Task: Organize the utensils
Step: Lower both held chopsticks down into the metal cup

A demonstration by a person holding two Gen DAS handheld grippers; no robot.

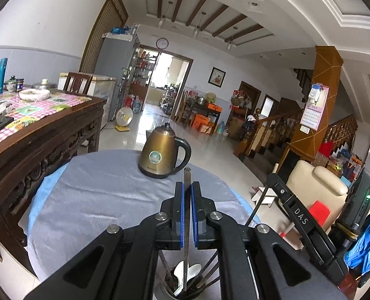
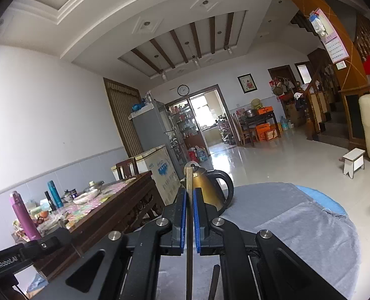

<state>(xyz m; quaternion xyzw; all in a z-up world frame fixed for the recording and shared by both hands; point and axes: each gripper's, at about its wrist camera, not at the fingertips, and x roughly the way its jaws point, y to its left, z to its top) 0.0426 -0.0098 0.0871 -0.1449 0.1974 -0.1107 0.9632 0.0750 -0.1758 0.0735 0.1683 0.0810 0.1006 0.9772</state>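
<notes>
The left gripper [image 1: 187, 187] is clenched on 1 upright dull metal chopstick [image 1: 186, 225], whose lower end reaches into the round utensil cup [image 1: 175, 293] holding a white spoon [image 1: 193, 271] and dark sticks. Beyond stands a bronze electric kettle [image 1: 161, 153] on the grey-clothed round table [image 1: 97, 195]. The right gripper [image 2: 189, 192] grasps 1 upright wooden chopstick [image 2: 190, 182].

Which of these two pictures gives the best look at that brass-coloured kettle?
The left wrist view: the kettle stands whole on the grey cloth, lid, handle and label all clear. In the right wrist view the right claw and its stick hide most of it.
</notes>
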